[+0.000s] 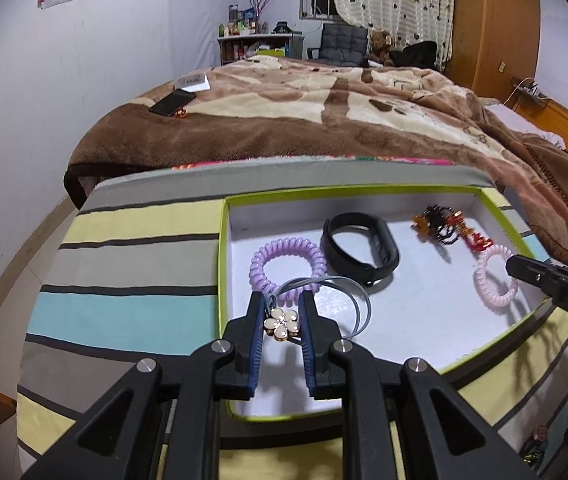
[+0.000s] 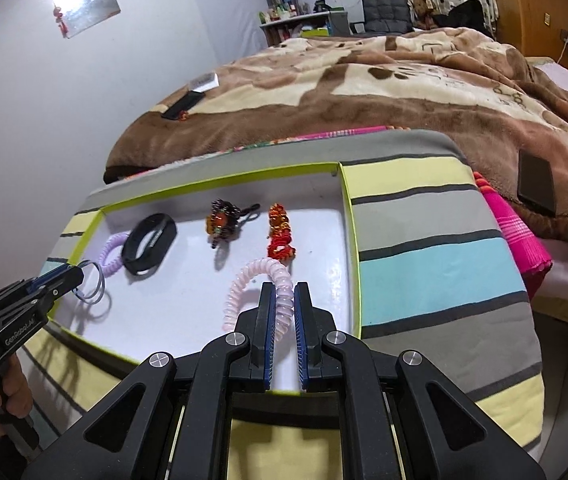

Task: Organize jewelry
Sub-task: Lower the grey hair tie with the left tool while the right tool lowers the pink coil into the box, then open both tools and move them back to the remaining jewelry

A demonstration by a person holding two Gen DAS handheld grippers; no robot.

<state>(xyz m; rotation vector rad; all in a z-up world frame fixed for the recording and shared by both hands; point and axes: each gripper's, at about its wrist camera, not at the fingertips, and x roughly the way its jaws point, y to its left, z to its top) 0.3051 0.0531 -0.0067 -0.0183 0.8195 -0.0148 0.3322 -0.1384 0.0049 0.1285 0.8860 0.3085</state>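
Two tools over the green-rimmed tray (image 1: 225,240): left tool (image 1: 281,322) clamps a flower-charm hair tie (image 1: 281,322) at near-left corner w/ loops trailing fwd, right tool (image 2: 283,300) pinches pink coil tie (image 2: 259,276) near-right, tray floor directly below both.

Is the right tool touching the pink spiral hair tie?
Touching. The right wrist view shows the right tool with its blue pads clamped on the pink spiral hair tie.
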